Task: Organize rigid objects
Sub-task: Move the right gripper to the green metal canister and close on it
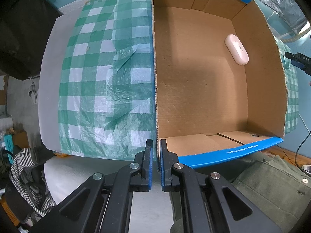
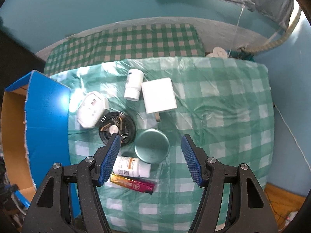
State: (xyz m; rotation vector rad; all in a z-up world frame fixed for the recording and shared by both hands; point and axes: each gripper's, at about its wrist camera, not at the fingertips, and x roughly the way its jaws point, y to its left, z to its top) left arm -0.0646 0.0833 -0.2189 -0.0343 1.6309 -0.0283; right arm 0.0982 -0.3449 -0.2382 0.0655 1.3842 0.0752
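An open cardboard box (image 1: 194,77) with blue outer walls holds a pink oval case (image 1: 236,49). My left gripper (image 1: 156,145) is shut at the box's near left corner wall; whether it pinches the wall is unclear. My right gripper (image 2: 149,145) is open and empty above a round green tin (image 2: 151,145). Around it lie a white pill bottle (image 2: 132,167), a red and gold lighter (image 2: 132,184), a black fan (image 2: 117,129), a white hexagonal device (image 2: 92,109), a second white bottle (image 2: 133,84) and a white flat box (image 2: 159,95).
The green checked plastic cloth (image 1: 101,81) covers the table; it also shows in the right wrist view (image 2: 223,116). The box's blue wall (image 2: 46,120) stands left of the objects. A cable (image 2: 291,136) hangs past the table's right edge. A striped garment (image 1: 25,174) lies low left.
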